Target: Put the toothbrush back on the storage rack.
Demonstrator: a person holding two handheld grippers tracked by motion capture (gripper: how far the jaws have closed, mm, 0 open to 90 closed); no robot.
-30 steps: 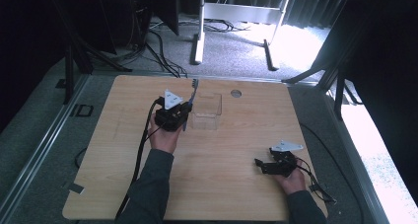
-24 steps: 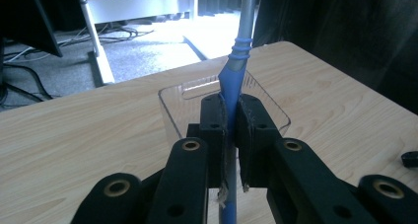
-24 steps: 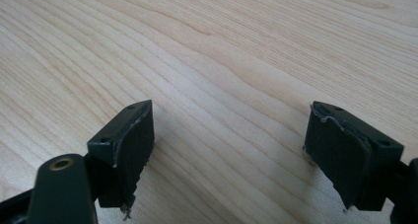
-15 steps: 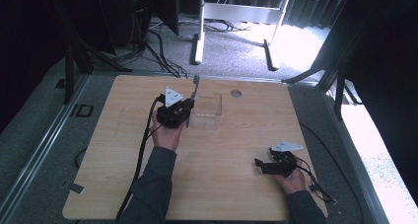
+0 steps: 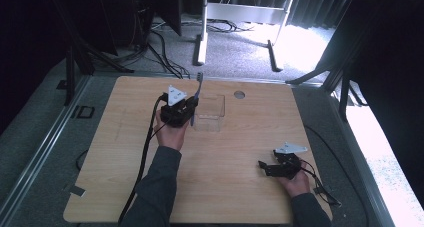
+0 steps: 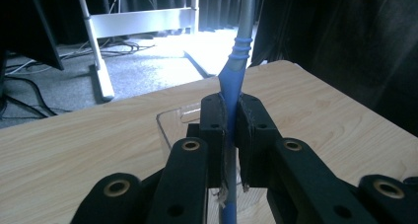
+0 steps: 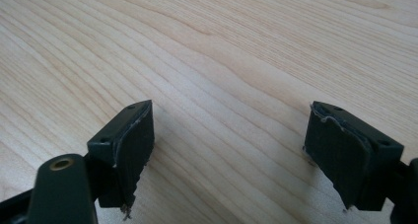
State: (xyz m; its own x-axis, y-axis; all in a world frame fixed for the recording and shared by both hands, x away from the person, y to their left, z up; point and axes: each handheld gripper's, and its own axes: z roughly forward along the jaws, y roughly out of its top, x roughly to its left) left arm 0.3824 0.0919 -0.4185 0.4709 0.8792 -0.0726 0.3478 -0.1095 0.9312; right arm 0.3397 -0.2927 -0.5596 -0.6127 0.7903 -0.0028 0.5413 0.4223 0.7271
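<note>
Looking down from the high view: left claw (image 5: pixel 189 108) clamped on a blue toothbrush (image 5: pixel 197 93), held upright just beside the near-left corner of a clear plastic box (image 5: pixel 210 112) on the counter (image 5: pixel 115 152). Bristled head up, past the box's far rim. Right claw (image 5: pixel 265 167) resting well apart from the box, toward the near right.

From the left gripper view: pads (image 6: pixel 213 130) pinching the handle (image 6: pixel 231 83) mid-length, box rim (image 6: pixel 170 116) just beyond. Best kept vertical, carried over the rim, lowered inside before letting go.

From the right gripper view: jaws spread wide, holding nothing, bare wood between.
</note>
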